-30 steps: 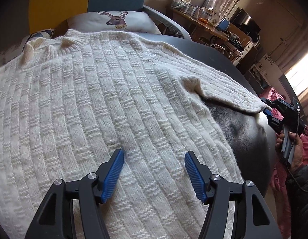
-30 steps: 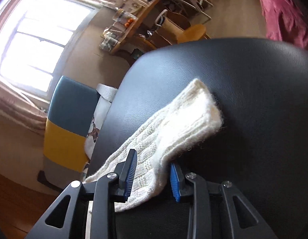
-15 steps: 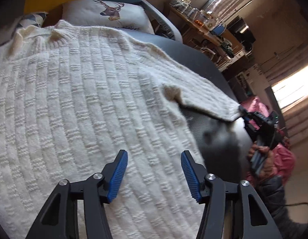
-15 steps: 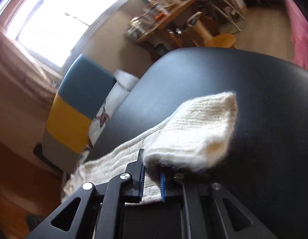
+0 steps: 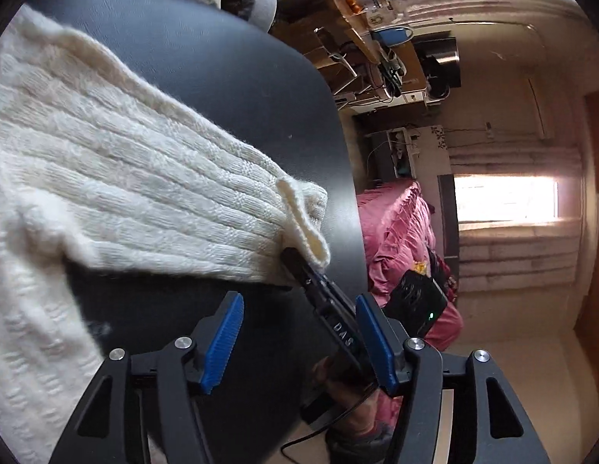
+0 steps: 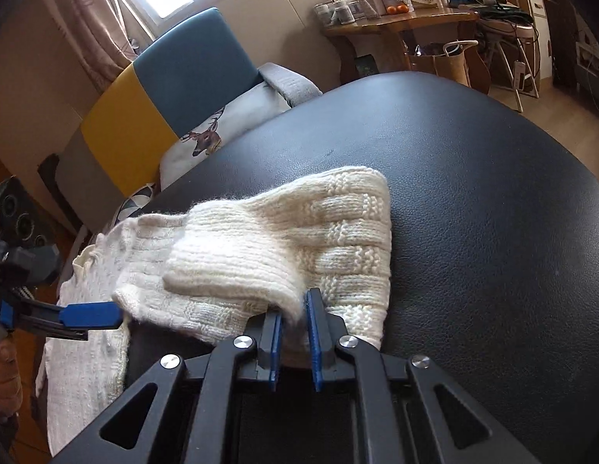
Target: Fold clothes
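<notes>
Right hand-held gripper clamped on sleeve near its cuff, white knit pinched between the blue pads; jaws almost together. Closed further within the last second, from loosely around the sleeve to tight on it. Sleeve now doubled over: cuff end folded back toward the camera, fold edge at the far right. A second ago lay flat and straight on the surface, cuff pointing away up-right.

Left hand-held gripper apart, nothing between its pads, over bare black surface; jaws just opening a little again after narrowing. Seen from the right wrist view low at the left edge, beside the sweater body, a hand on its grip below.

Sweater spread on black padded bench. Sleeve long axis in the left view runs from the body at left toward lower right, cuff at the right gripper's tip. Earlier left view looked down on the ribbed sweater body with the pads over it; now swung right, off the body, facing the sleeve and the room beyond.

Deer-print cushion and blue-yellow chair behind the bench.
</notes>
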`<state>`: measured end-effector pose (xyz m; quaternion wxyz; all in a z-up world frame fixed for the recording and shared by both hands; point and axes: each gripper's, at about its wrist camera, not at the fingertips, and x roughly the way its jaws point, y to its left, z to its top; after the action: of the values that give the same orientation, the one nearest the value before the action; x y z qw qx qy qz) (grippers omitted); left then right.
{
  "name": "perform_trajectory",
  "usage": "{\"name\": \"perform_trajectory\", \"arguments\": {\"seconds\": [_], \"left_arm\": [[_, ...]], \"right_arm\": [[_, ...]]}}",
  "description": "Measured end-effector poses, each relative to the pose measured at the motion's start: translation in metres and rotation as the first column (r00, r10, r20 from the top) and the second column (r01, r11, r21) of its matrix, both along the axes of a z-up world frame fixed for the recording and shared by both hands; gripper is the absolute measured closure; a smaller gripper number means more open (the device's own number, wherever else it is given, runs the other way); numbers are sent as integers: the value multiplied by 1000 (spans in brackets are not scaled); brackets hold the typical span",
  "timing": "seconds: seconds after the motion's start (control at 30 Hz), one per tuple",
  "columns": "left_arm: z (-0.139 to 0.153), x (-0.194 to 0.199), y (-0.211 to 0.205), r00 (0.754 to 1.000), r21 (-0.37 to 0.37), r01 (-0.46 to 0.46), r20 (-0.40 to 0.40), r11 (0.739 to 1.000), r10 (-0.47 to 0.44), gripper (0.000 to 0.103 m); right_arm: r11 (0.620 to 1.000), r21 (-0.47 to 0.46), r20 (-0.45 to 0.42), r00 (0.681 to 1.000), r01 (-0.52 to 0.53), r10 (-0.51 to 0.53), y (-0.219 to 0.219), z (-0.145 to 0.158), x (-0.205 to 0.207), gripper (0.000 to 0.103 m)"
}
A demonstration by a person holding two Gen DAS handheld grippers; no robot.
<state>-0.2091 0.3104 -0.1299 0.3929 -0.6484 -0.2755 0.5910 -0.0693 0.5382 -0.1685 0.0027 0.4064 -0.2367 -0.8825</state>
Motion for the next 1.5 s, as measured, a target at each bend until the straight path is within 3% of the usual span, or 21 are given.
{"name": "perform_trajectory", "arguments": {"seconds": [0.17,0.37,0.47,0.67,0.87,0.93,1.0,1.07,1.1,1.13,1.23,1.3,1.37,1.5], "left_arm": [[-10,-14,27,997,6,-34,70,999,33,42],[-26,-23,64,998,-123,-27,61,992,35,43],[-23,-18,80,999,-192,21,-34,981,-28,96],[24,-12,90,969,-184,17,-238,983,-61,97],[67,-30,59,945,-128,-44,-326,991,0,97],[82,-40,39,936,-125,-81,-351,989,32,97],[99,-51,16,922,-123,-113,-382,986,58,97],[116,-62,-8,905,-124,-147,-418,981,82,97],[124,-66,-21,897,-123,-164,-431,979,96,97],[132,-71,-34,888,-120,-180,-446,976,109,97],[155,-81,-72,863,-73,-216,-480,974,155,97],[170,-83,-92,845,-40,-233,-503,972,182,97],[183,-82,-113,827,-12,-245,-525,969,203,97],[210,-76,-153,789,56,-271,-559,961,255,97]], "right_arm": [[1000,7,-25,999,-24,24,-2,3,8,92],[999,25,-28,999,-23,24,-4,3,11,92],[998,61,-18,1000,-22,23,-8,4,9,92],[996,90,-50,999,-5,9,-15,21,-1,92],[996,79,-137,989,-43,54,-35,63,-27,87],[998,-1,-182,981,-63,62,-39,74,-27,76],[988,-131,-229,972,-78,46,-39,81,-23,75],[933,-353,-250,968,-74,-18,-31,72,-17,66],[880,-471,-242,969,-69,-53,-27,62,-15,55],[815,-576,-234,968,-65,-89,-23,51,-12,41],[615,-788,-201,959,-38,-198,-22,16,-4,17],[495,-869,-144,959,-5,-243,-28,-7,-1,17],[412,-911,-95,960,23,-262,-36,-23,-2,17],[302,-952,-48,960,39,-275,-59,-39,-16,17]]}}
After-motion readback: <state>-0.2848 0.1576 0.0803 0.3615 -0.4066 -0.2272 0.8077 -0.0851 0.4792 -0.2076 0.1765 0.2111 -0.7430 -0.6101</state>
